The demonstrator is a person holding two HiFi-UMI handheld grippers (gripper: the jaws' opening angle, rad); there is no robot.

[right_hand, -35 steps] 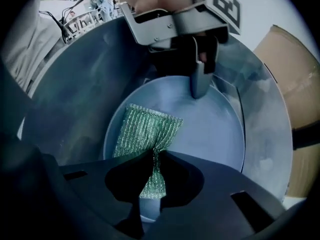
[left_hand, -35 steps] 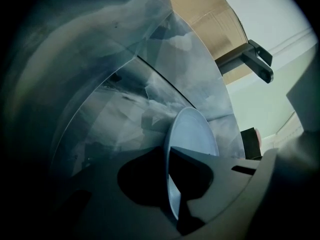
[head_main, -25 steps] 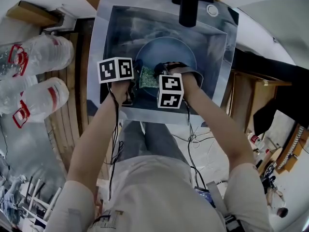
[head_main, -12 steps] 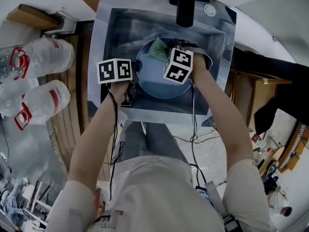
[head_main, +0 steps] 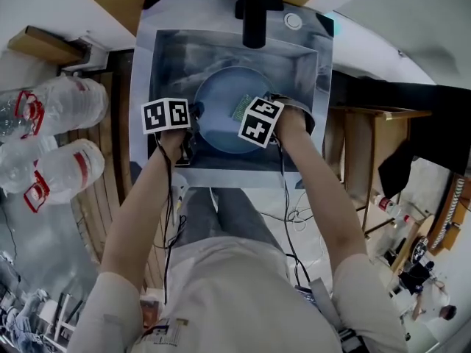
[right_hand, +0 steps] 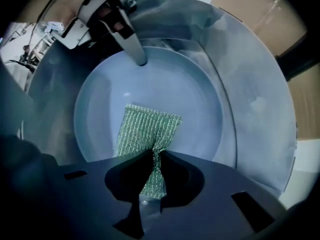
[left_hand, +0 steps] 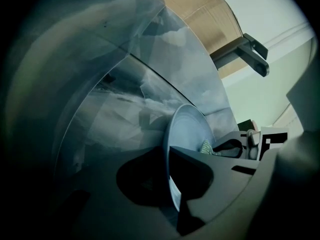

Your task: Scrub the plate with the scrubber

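Observation:
A light blue plate [head_main: 221,101] lies tilted in the steel sink [head_main: 165,57]. My left gripper [head_main: 194,113] is shut on the plate's left rim; in its own view the plate [left_hand: 189,131] stands edge-on between the jaws. In my right gripper [right_hand: 155,156], shut on a pinched corner, is the green mesh scrubber [right_hand: 147,126]. The scrubber lies flat against the plate's face [right_hand: 200,99], near its middle in the head view [head_main: 242,107]. The left gripper's finger [right_hand: 136,51] shows on the far rim in the right gripper view.
A black faucet [head_main: 254,9] hangs over the sink's back edge, beside a white round fitting [head_main: 294,21]. Clear plastic bottles [head_main: 62,98] lie to the left of the sink on wooden slats. Cables hang from both grippers over the person's lap.
My right gripper swept the scrubber from the plate's near left part up to its far edge, then back to the middle. The left gripper kept its hold on the rim.

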